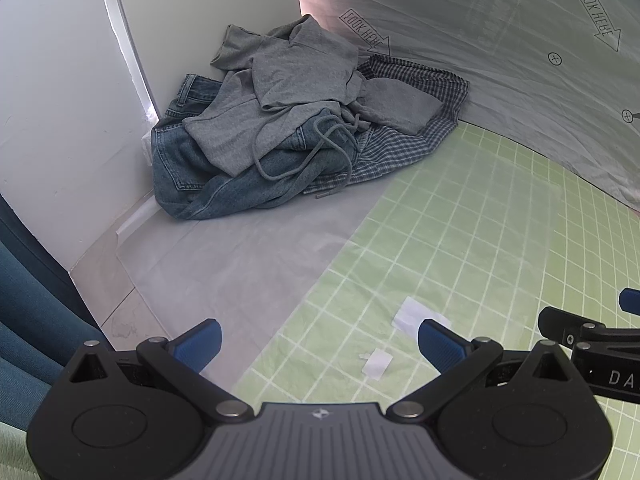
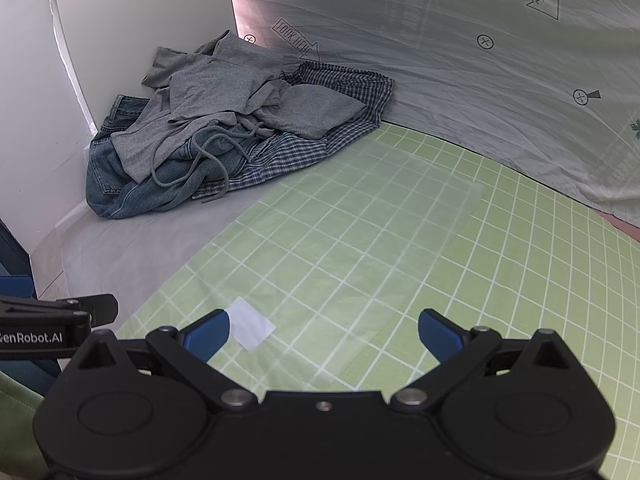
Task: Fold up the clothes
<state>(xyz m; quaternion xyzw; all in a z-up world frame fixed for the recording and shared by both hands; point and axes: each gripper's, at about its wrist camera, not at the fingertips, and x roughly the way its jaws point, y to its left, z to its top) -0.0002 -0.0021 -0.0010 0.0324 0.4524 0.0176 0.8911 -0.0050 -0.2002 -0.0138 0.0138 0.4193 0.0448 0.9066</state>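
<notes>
Left gripper (image 2: pixel 52 322) reads "GenRobot.AI"; sheet (image 2: pixel 500 60): "LOOK HERE".

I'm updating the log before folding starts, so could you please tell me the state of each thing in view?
Grey hoodie: crumpled, unfolded, on top of the pile.
Jeans: bunched up under the hoodie.
Checked shirt: rumpled, partly under the hoodie.
Left tool: open, holding nothing.
Right tool: open, holding nothing.
Green checked sheet: spread flat.

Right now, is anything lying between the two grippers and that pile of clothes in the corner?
Nothing solid. Between the open left gripper, the open right gripper and the clothes pile lies only flat sheet, with small white paper scraps near the fingertips.
</notes>
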